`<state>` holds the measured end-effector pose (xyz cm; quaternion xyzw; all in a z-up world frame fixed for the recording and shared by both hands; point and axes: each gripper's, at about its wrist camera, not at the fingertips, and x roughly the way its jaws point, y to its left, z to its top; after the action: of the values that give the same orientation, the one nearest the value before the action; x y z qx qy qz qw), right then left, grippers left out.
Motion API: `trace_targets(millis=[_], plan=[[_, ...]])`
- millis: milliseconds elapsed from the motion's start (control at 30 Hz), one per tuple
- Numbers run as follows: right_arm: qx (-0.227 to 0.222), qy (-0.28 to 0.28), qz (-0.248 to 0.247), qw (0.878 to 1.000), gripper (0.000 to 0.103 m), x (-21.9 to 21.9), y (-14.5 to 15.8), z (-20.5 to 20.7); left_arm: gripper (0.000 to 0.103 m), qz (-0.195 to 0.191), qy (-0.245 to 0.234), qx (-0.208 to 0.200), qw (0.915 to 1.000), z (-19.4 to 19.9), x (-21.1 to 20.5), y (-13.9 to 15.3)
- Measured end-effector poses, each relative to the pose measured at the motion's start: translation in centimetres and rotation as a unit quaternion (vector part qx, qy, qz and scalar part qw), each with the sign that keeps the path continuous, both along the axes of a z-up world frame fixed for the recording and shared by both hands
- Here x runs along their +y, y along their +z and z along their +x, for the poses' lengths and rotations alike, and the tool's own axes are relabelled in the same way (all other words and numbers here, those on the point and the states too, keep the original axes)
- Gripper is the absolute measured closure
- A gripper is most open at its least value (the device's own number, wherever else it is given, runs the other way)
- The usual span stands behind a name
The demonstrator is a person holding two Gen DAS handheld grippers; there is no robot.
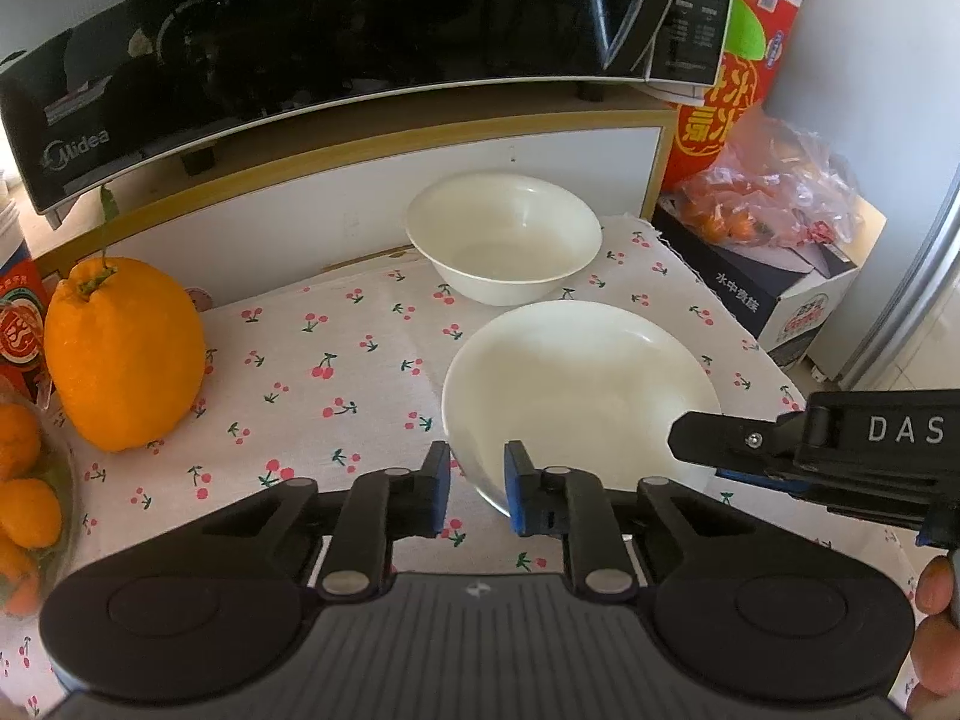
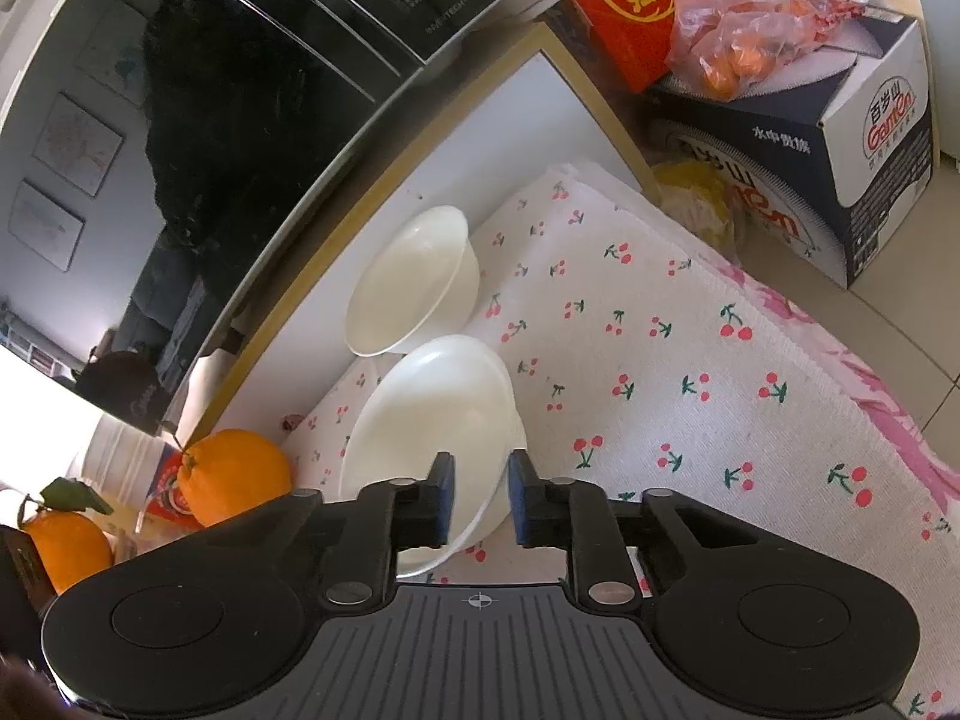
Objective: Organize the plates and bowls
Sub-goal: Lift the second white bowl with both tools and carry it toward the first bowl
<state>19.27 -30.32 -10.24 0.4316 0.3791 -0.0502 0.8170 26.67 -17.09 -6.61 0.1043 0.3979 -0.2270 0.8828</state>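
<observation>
Two white bowls stand on a cherry-print cloth [image 1: 336, 372]. The deeper far bowl [image 1: 504, 240] [image 2: 408, 282] sits by the white cabinet wall, free of both grippers. The wider, shallow near bowl [image 1: 576, 384] [image 2: 432, 414] lies in front of it. My left gripper [image 1: 478, 489] straddles its near-left rim, one pad outside and one inside, nearly closed on the wall. My right gripper [image 1: 690, 456] [image 2: 480, 498] comes in from the right and clamps the opposite rim, one finger over the edge and one under. Whether the bowl is lifted I cannot tell.
A black microwave [image 1: 300, 30] overhangs the back. A large orange citrus [image 1: 123, 354] stands at the left, with small oranges [image 1: 24, 510] beside it. To the right are a red box [image 1: 714, 132], a plastic bag of fruit [image 1: 768, 192] and a dark carton [image 1: 780, 294].
</observation>
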Motion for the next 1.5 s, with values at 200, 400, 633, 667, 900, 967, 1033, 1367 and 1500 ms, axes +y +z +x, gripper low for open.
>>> trace_targets(millis=[200, 400, 633, 667, 900, 967, 1033, 1367, 1500], plan=[[-0.010, 0.008, -0.006, 1.000, 0.088, 0.4, 0.6, 0.0, 0.087, -0.006, 0.009, -0.010, 0.9999, -0.3, 0.4, 0.4], [-0.019, 0.017, -0.016, 1.000, 0.088, 0.8, 1.8, -0.1, 0.087, -0.013, 0.015, -0.018, 0.9996, -0.8, 0.9, 1.2], [-0.017, 0.016, -0.018, 1.000, 0.088, 1.1, 3.2, -0.9, 0.087, -0.015, 0.013, -0.029, 0.9994, -2.2, 1.2, 2.4], [-0.017, 0.017, -0.019, 1.000, 0.088, 1.1, 3.4, -1.0, 0.087, -0.016, 0.013, -0.030, 0.9993, -2.4, 1.3, 2.6], [-0.020, 0.036, -0.029, 0.999, 0.087, 1.3, 5.3, -2.2, 0.087, -0.027, 0.017, -0.042, 0.9986, -4.1, 1.7, 3.9], [-0.022, 0.045, -0.031, 0.998, 0.087, 1.5, 6.0, -2.6, 0.087, -0.035, 0.026, -0.042, 0.9981, -4.7, 2.1, 4.1], [-0.022, 0.055, -0.039, 0.997, 0.087, 1.7, 6.6, -2.9, 0.087, -0.047, 0.035, -0.037, 0.9975, -5.3, 2.6, 4.3], [-0.013, 0.096, -0.047, 0.994, 0.088, 2.3, 8.5, -5.4, 0.087, -0.065, 0.035, -0.025, 0.9969, -8.7, 4.5, 5.3], [-0.005, 0.104, -0.053, 0.993, 0.087, 2.6, 9.1, -6.2, 0.087, -0.072, 0.032, -0.023, 0.9966, -10.1, 4.9, 5.8]])
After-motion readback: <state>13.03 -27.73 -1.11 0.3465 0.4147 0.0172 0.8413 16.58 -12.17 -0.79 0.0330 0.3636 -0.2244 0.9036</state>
